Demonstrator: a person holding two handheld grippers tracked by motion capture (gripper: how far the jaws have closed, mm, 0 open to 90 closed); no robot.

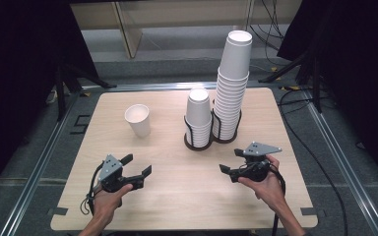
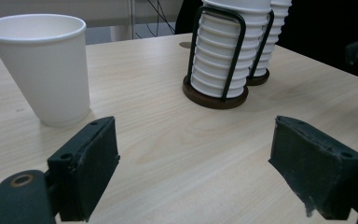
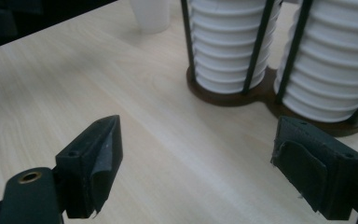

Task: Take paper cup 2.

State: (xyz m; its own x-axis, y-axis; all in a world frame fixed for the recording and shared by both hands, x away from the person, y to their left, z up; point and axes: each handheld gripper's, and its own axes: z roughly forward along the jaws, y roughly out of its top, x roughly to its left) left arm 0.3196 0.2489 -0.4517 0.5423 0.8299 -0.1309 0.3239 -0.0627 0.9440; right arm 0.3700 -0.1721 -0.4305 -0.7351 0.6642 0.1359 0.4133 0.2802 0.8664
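Observation:
A single white paper cup (image 1: pixel 138 120) stands upright at the table's left middle; the left gripper view has it close at the upper left (image 2: pixel 46 70). A short stack of white cups (image 1: pixel 198 115) and a tall stack (image 1: pixel 232 83) sit upside down in a dark wire holder (image 1: pixel 197 144) at the centre. My left gripper (image 1: pixel 138 163) hovers near the front left, open and empty, its jaws (image 2: pixel 193 158) facing the cup and holder. My right gripper (image 1: pixel 230 160) is open and empty at the front right, pointing at the two stacks (image 3: pixel 228 42) (image 3: pixel 335 70).
The light wooden table (image 1: pixel 177 196) has bare surface between the grippers and the cups. Black cables (image 1: pixel 320 162) trail on the grey floor to the right. Dark stands and curtains flank both sides.

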